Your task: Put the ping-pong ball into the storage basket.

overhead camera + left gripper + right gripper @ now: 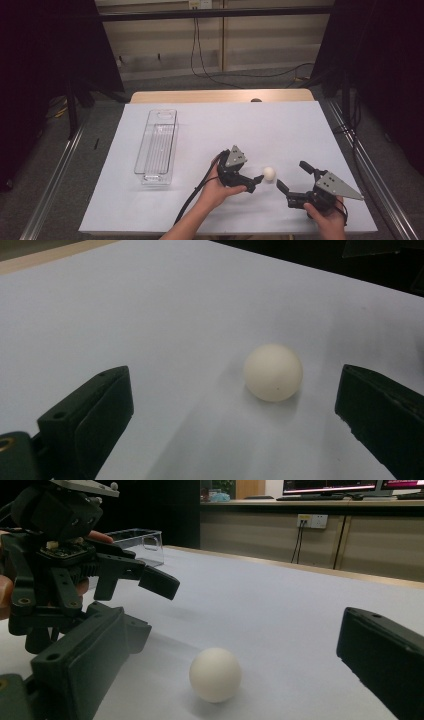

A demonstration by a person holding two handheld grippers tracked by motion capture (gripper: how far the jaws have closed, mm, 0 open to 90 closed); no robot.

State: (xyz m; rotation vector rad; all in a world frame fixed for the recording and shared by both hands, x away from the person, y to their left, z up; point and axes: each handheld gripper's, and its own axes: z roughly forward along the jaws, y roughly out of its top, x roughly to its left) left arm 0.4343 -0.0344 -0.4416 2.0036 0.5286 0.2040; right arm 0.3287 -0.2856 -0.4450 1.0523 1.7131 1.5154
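So the little white ball (pixel 269 173) sits loose on the white sheet (pixel 280 125), near the front and between the two claws, touching neither. The left gripper (pixel 254 183) has its jaws spread wide on either side of it, probably lining up a grab. The right gripper (pixel 292 175) is spread open too, empty, and the clear tray (pixel 156 148) off left looks empty, though it's hard to be sure

Matt white ball (pixel 273 372); clear glossy plastic bin (pixel 156 147).
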